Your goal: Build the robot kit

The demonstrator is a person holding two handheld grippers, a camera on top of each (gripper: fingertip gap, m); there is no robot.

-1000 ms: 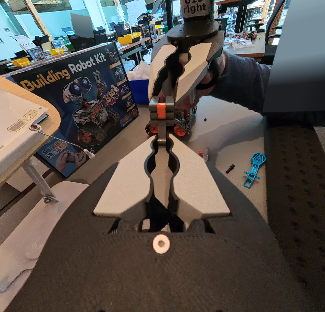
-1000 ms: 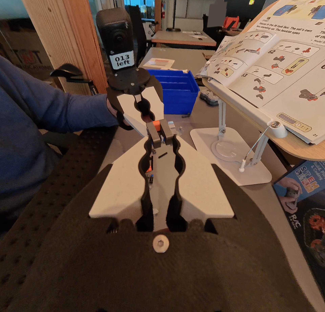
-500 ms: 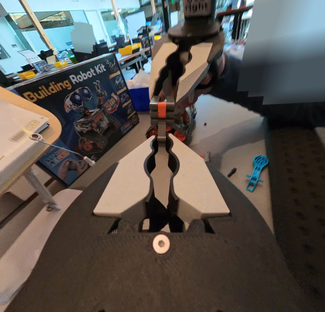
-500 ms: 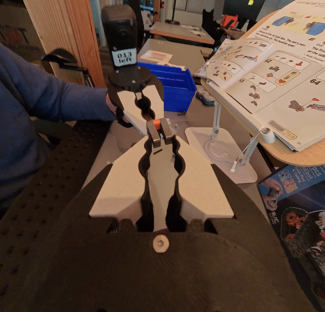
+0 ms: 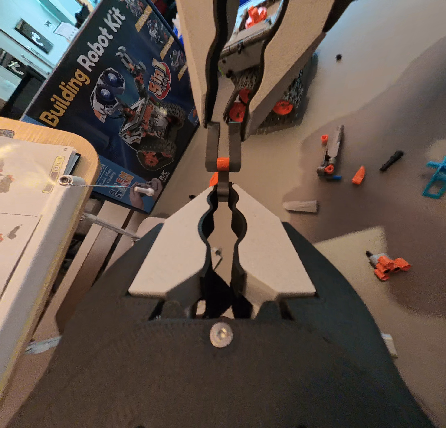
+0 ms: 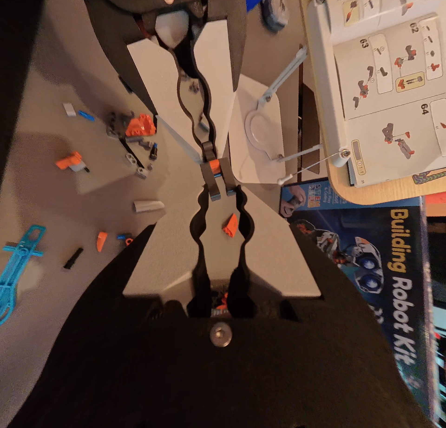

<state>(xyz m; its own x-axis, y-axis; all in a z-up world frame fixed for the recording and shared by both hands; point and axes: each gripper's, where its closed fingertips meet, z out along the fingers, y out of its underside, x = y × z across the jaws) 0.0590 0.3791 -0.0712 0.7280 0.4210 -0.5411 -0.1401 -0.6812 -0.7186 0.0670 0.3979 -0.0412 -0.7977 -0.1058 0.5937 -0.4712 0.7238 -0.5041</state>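
A small assembly (image 5: 222,163) of dark grey beams joined by an orange pin hangs in the air between my two grippers, above the grey table. My left gripper (image 5: 223,189) is shut on the single grey beam at its lower end. My right gripper (image 5: 224,127) comes in from above, facing it, shut on the two parallel grey beams. In the right wrist view my right gripper (image 6: 221,188) grips those two beams of the assembly (image 6: 213,165), and my left gripper (image 6: 208,151) holds the far end. Both grippers are tip to tip.
A dark blue kit box (image 5: 115,90) stands behind. An open instruction booklet (image 6: 386,78) lies on a wooden stand with a white base (image 6: 260,151). A part-built tracked vehicle (image 5: 282,103), a light blue tool (image 6: 17,259) and several loose orange, grey and black parts (image 5: 357,175) lie on the table. The tips of one gripper are about 4 cm away from the tips of the other. From either gripper's tips it is about 25 cm to the white base (image 6: 260,151).
Both grippers have tipped forward and now look down at the table, still tip to tip on the same grey-and-orange assembly. More loose parts show below them.
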